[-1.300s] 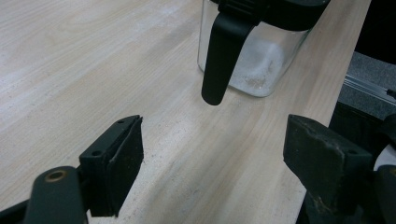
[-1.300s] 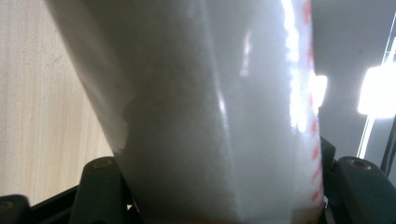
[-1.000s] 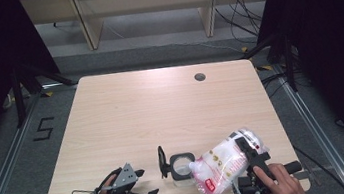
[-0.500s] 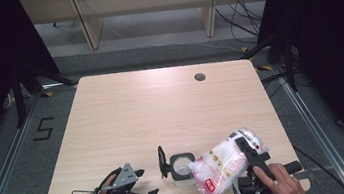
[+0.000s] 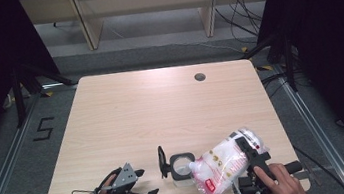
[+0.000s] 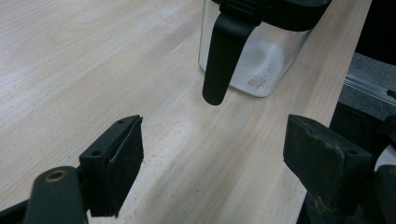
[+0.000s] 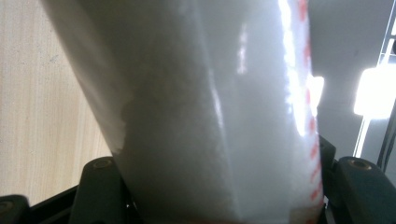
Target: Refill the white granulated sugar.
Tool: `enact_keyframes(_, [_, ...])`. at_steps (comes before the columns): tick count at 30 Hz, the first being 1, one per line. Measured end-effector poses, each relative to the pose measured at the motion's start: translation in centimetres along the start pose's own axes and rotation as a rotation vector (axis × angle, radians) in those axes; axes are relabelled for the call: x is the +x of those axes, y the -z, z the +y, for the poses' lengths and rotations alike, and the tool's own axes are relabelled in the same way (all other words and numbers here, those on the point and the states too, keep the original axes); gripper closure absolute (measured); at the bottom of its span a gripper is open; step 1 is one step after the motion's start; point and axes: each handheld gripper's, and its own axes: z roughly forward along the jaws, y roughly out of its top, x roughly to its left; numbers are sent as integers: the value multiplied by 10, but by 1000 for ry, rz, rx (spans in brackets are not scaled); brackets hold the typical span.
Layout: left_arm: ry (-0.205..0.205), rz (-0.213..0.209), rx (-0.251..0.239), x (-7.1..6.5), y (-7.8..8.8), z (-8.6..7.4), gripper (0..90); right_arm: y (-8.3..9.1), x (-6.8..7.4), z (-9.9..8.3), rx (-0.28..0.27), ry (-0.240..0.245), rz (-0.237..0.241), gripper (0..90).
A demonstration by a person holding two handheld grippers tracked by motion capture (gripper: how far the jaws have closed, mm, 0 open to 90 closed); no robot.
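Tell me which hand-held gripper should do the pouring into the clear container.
Right. The right hand-held gripper is already closed on the bag of white powder, tilted beside the open container. The left hand-held gripper stands open and empty, so it seems better suited to steadying the container.

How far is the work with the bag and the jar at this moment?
Done: the jar stands with its lid flipped open, and a little white powder lies on its bottom. In hand: the right gripper holds the bag of white powder tilted, its lower end near the jar's mouth. The left gripper waits open beside the jar. Left: most of the pouring, since the bag looks full.
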Motion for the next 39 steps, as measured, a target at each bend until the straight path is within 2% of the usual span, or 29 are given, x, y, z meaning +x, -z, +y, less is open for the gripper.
enact_keyframes(1, [-2, 0, 0, 0, 0, 0, 196, 1, -2, 1, 5, 27, 5, 385])
enact_keyframes(4, [-2, 3, 10, 0, 1, 0, 196, 1, -2, 1, 6, 21, 5, 384])
enact_keyframes(5, [26, 9, 13, -1, 1, 0, 196, 0, -2, 1, 3, 22, 2, 384])
enact_keyframes(8, [6, -2, -8, 0, 0, 0, 196, 1, -1, 0, 12, 6, 9, 384])
enact_keyframes(9, [9, 3, 10, 0, 1, 0, 196, -1, 1, 0, -10, -4, -10, 384])
enact_keyframes(10, [24, 9, 15, -1, 1, 0, 196, -1, 0, 0, -9, -3, -8, 384])
enact_keyframes(11, [22, 0, 2, -1, 0, 0, 196, -2, -1, 0, -20, 9, -13, 384])
enact_keyframes(12, [7, 0, -1, -1, 0, 0, 196, -1, 0, 0, -12, 3, -6, 384])
enact_keyframes(13, [-3, 3, 7, 0, 1, 1, 196, -1, -1, 0, -20, 4, -18, 384])
enact_keyframes(14, [6, -1, -8, 0, 0, 0, 196, -1, 0, -1, -17, -1, -11, 384])
enact_keyframes(15, [36, 5, 5, -2, 0, 0, 196, -1, 0, -1, -14, -10, -9, 384])
enact_keyframes(16, [23, 0, -4, -1, 0, 0, 196, 0, 1, 0, 2, -22, 6, 384])
enact_keyframes(17, [2, 2, 3, 0, 1, 1, 196, -1, -2, 0, -13, 11, -3, 384])
enact_keyframes(18, [4, 2, 2, 0, 1, 1, 196, 0, -2, 0, -3, 14, 4, 384])
enact_keyframes(19, [5, 2, 1, 0, 1, 1, 196, -1, -1, -1, -24, 6, -16, 384])
enact_keyframes(20, [-8, 3, 7, 1, 1, 0, 196, -1, -2, 0, -22, 11, -11, 384])
enact_keyframes(21, [4, 1, 1, 0, 0, 0, 196, -1, 1, -1, -13, -26, -8, 384])
enact_keyframes(23, [4, 1, 2, 0, 1, 1, 196, 0, 0, -1, -12, -1, -11, 384])
enact_keyframes(25, [7, -1, -7, 0, 0, 0, 196, -1, 1, -1, -12, -19, -10, 384])
enact_keyframes(26, [3, 3, 4, 0, 1, 0, 196, 0, 1, -1, -4, -21, -3, 384])
enact_keyframes(28, [4, 2, 2, 0, 1, 1, 196, -1, -1, -1, -15, 8, -15, 384])
enact_keyframes(30, [4, 0, -5, 0, 0, 0, 196, -1, 2, -1, -11, -22, -10, 384])
enact_keyframes(33, [3, 1, 1, 0, 1, 1, 196, 1, 0, 0, 3, -5, 1, 383])
enact_keyframes(35, [3, 3, 3, 0, 1, 0, 196, -1, -2, -1, -27, 6, -15, 384])
enact_keyframes(38, [-4, 2, 8, 0, 1, 1, 196, 0, -1, -1, -15, -1, -11, 383])
enact_keyframes(39, [-6, 3, 9, 0, 1, 1, 197, -1, -2, -1, -24, 13, -18, 384])
